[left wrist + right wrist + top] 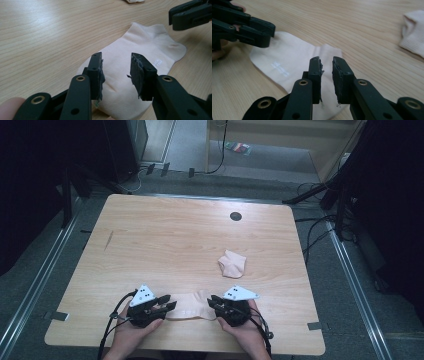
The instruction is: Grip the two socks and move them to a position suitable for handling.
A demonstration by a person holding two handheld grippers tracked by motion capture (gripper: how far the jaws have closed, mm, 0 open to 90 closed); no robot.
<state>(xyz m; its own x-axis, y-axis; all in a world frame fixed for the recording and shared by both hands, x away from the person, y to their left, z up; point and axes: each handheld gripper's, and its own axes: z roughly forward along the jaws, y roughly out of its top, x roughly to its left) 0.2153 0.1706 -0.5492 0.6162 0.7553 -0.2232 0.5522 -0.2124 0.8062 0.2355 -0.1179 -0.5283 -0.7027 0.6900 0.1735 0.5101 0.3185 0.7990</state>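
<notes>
**A:** High view first, nearest stuff: your left gripper (167,305) and right gripper (212,301) sit at the near edge of the table (165,227), pointing at each other, with the flat sock (192,310) stretched out between them. You've got one at each end of it.

**B:** Yep. And in your left gripper view the jaws stand apart with a clear gap, hovering over the near end of the flat sock (140,62). Nothing pinched between the pads (136,75) as far as I can see. Your right gripper (191,13) pokes in at the top right, over the far end.

**A:** Same story in your right gripper view, though the gap there is narrower. Jaws a little apart, the sock (292,62) lying under them, not clamped. Can't tell if the tips actually touch the fabric. Your left gripper (268,33) shows at the upper left, over the other end.

**B:** Further out, there's a second sock (232,264), bunched up, well apart from the flat one, over toward the right side of the table. It's at the right edge of your right gripper view too (414,37).

**A:** And past that, a small dark round hole (235,216) near the far edge of the table.
</notes>
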